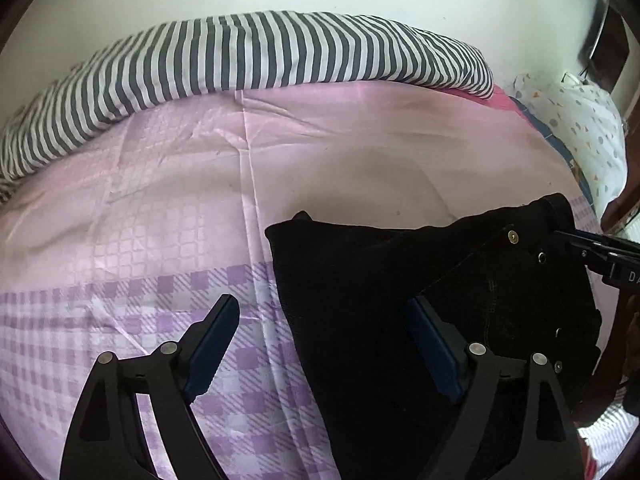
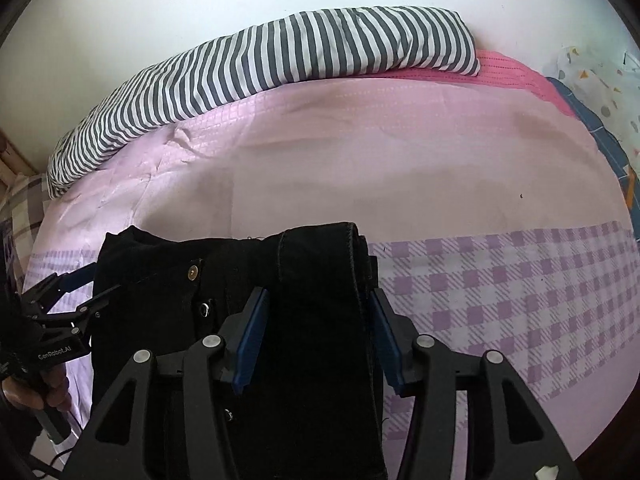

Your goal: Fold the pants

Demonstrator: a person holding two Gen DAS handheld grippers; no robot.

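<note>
the black pants (image 1: 420, 300) lay folded on the pink checked bedsheet (image 1: 160, 208). the left gripper (image 1: 320, 344) stood spread wide, empty; the right gripper (image 2: 316, 336) straddled the pants' folded edge, pads apparently not pressing.

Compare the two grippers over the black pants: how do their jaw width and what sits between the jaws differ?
The left gripper stands wide, only the pants' edge and sheet between its jaws. The right gripper is narrower, straddling a thick folded band of pants. Whether its pads press is unclear. Both have blue pads, pointing down at the bed.
</note>
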